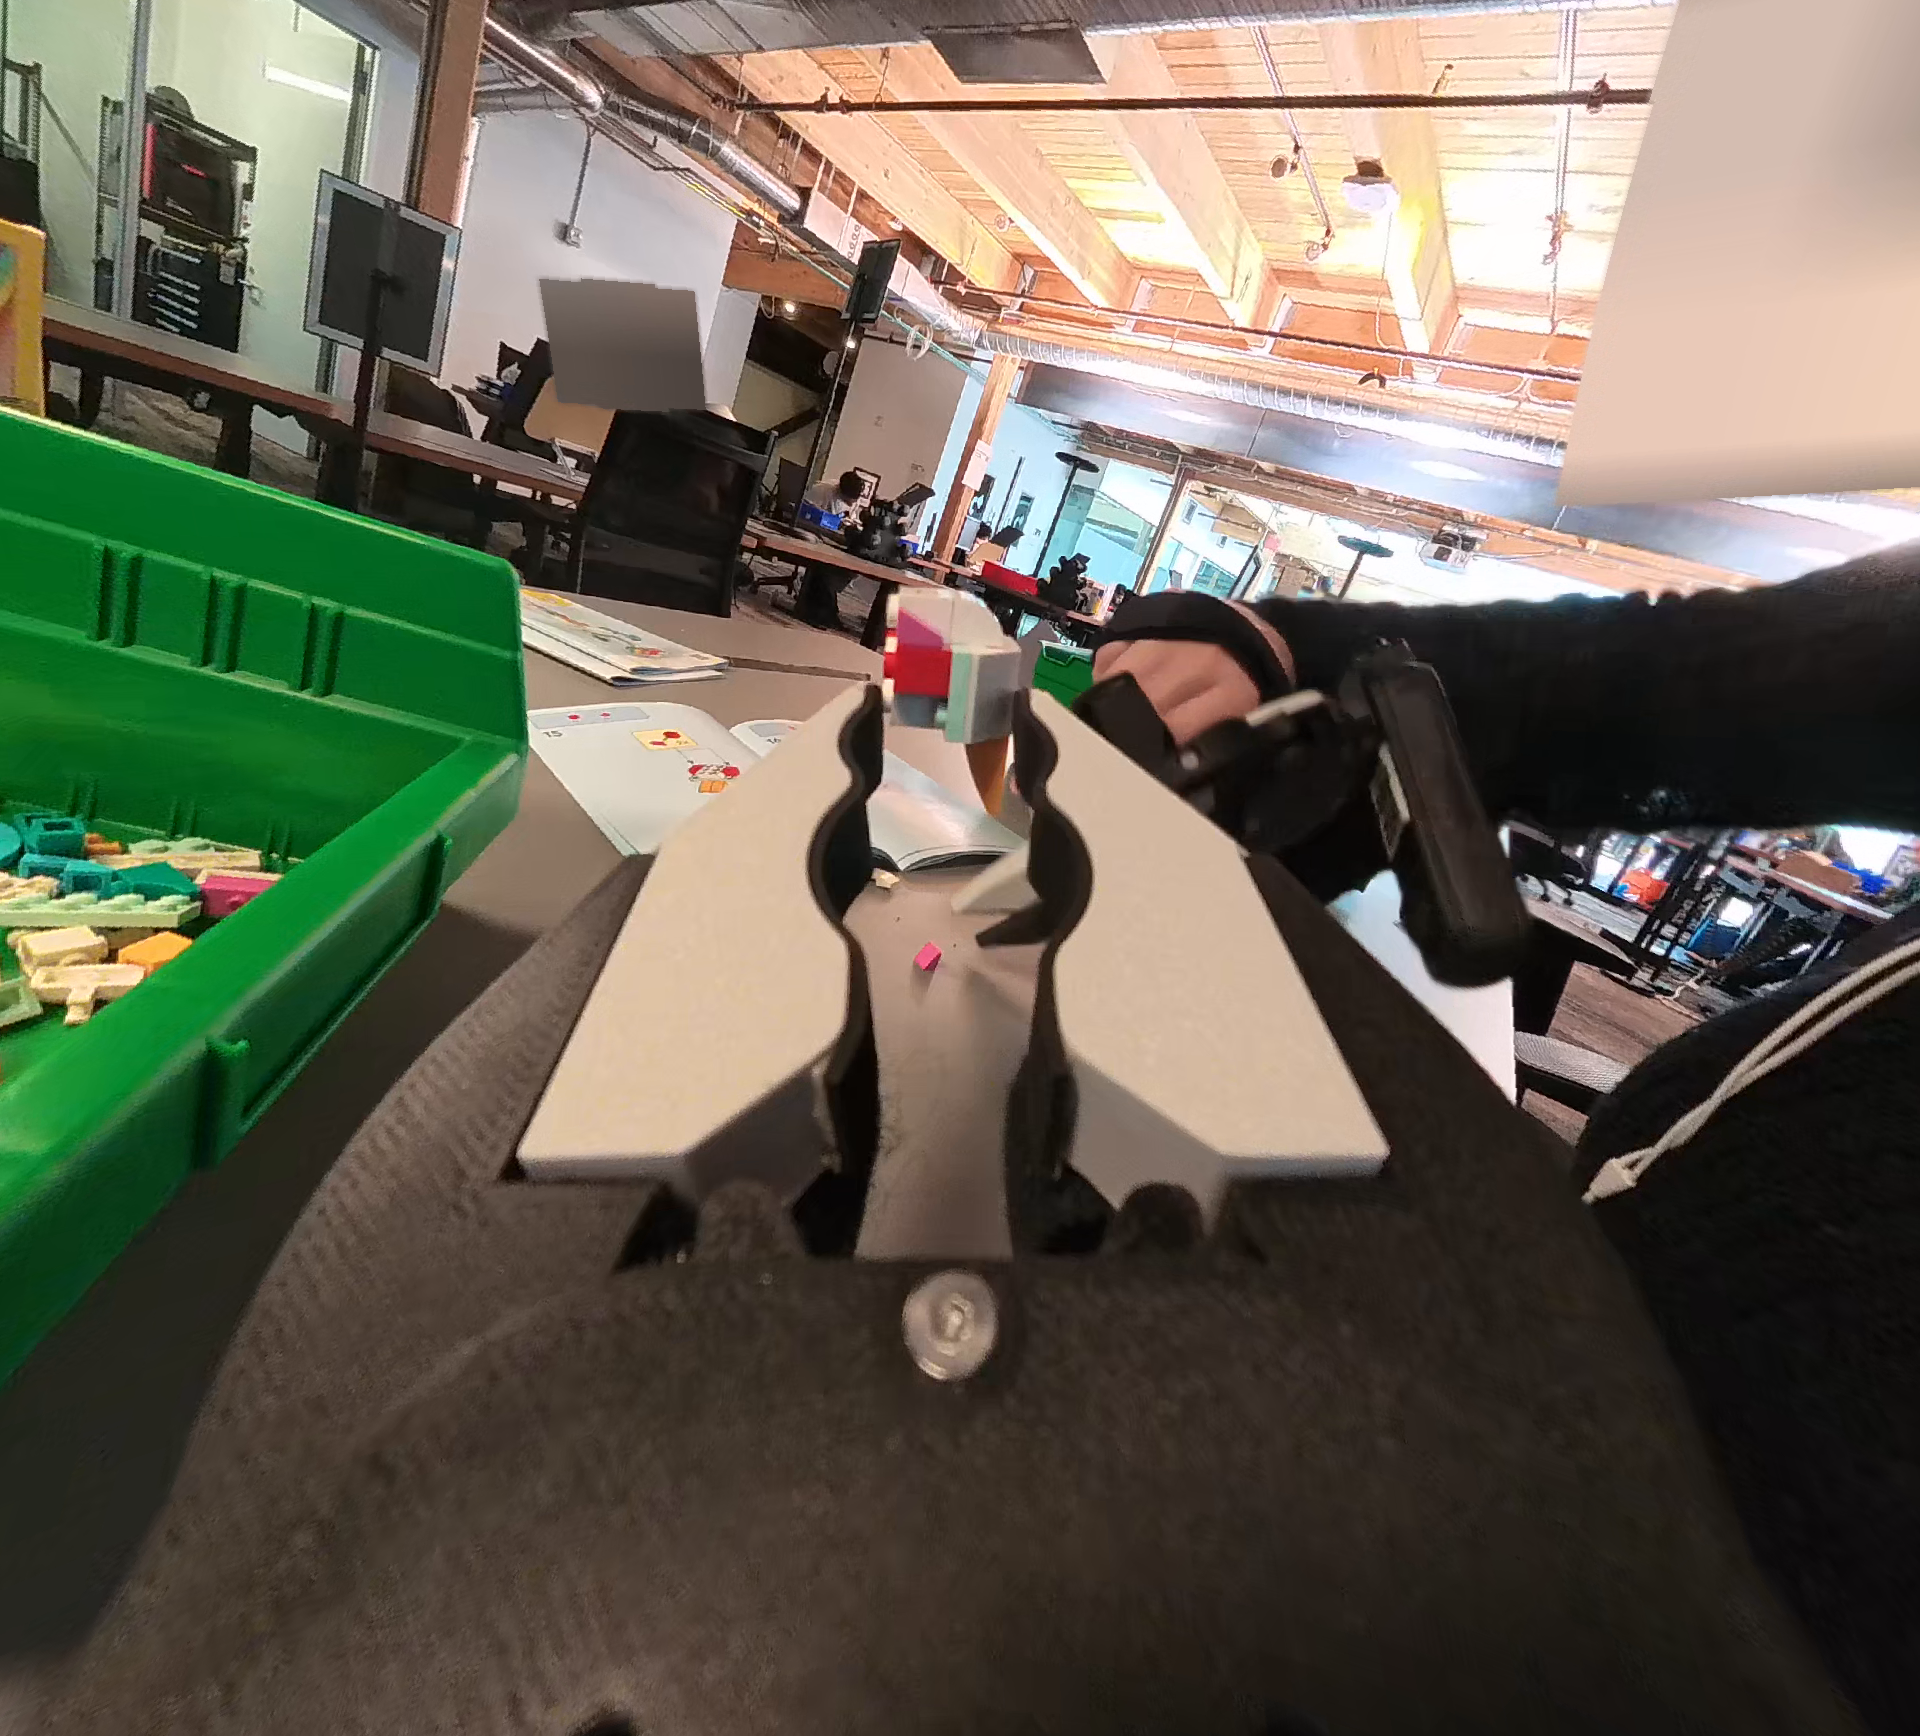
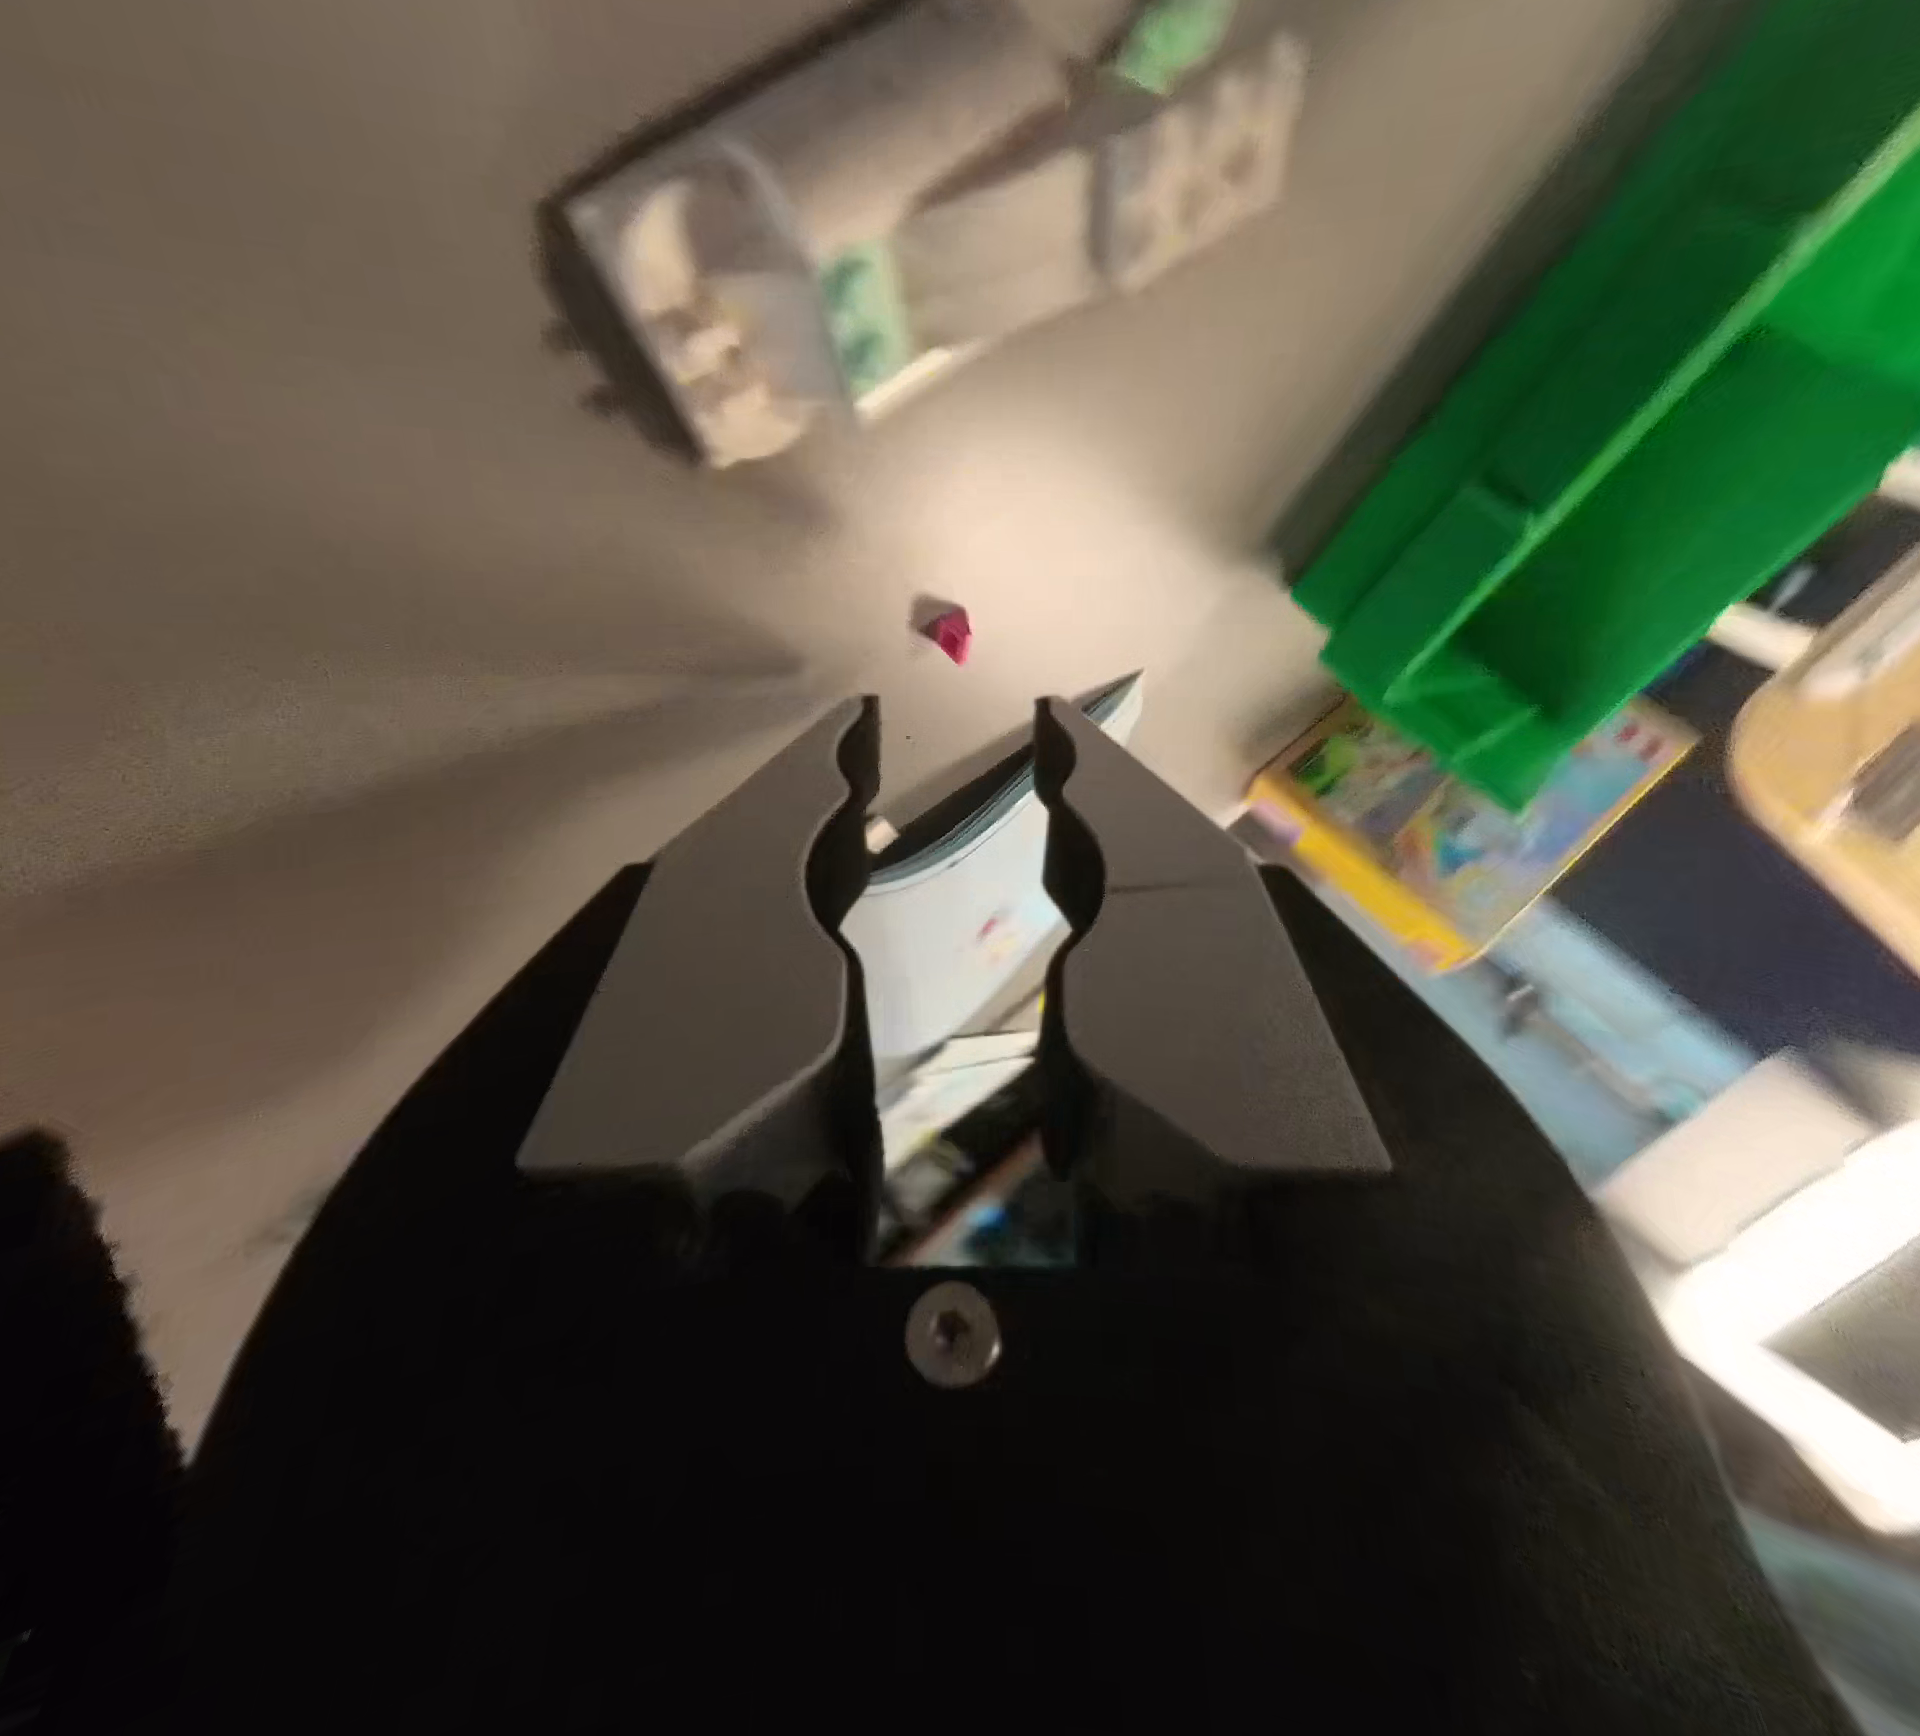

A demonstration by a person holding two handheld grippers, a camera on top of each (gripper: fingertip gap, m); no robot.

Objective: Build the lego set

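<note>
the left gripper is clenched on the small lego assembly, held up off the table beside the green bin of loose pieces. the right gripper is released and empty, pointing down at a tiny pink brick on the table. that view is blurred, so a rushed pinch could likely flick the brick away or miss it.

My table is a dull grey-brown surface. On it at my left sits a green bin of loose lego pieces. An open instruction booklet lies just beside the bin, with a 2nd, closed booklet farther back. A small pink brick and a white crumb-sized piece lie bare on the tabletop.
</note>
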